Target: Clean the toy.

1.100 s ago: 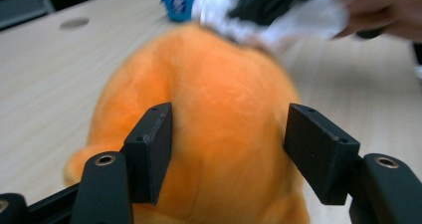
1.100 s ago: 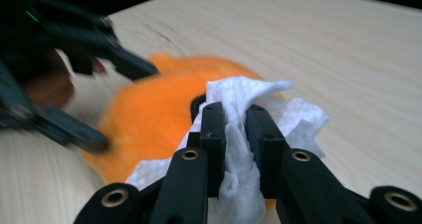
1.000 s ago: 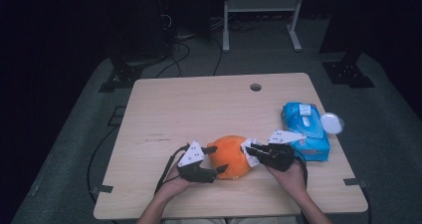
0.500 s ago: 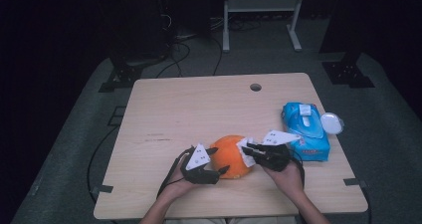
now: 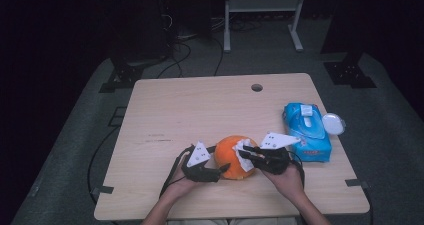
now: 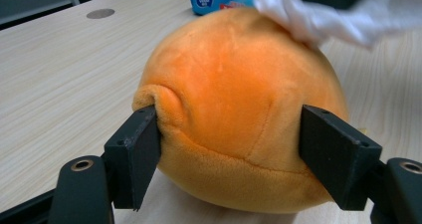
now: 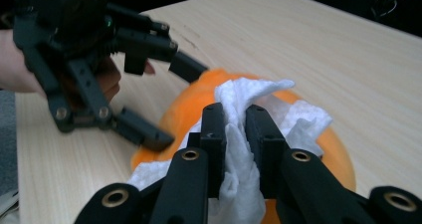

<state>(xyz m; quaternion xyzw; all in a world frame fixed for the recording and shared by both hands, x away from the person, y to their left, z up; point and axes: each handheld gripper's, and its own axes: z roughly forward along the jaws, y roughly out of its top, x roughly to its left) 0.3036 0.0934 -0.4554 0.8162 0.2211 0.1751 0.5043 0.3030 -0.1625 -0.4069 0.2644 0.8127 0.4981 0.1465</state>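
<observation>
Left gripper view: orange plush ball (image 6: 239, 109), round, axis indistinct, in left tongs (image 6: 229, 152)

Left gripper (image 5: 216, 171) jaws spread, clamping; right gripper (image 5: 248, 156) jaws pinched together; both face inward.

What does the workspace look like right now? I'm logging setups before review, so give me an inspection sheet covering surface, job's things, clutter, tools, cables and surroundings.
Surface: light wooden table, a round grommet hole near the far edge.
Job's things: orange plush ball on the table near the person's edge; white tissue lying over its top.
Clutter: blue wipes pack at the right, its white lid flipped open.
Tools: left tool with a jaw pressed into each side of the ball, denting the plush; right tool shut on the tissue.
Cables: black cable trailing from the left tool; more on the floor beyond the table.
Surroundings: dark room, grey floor, a white frame behind.
</observation>
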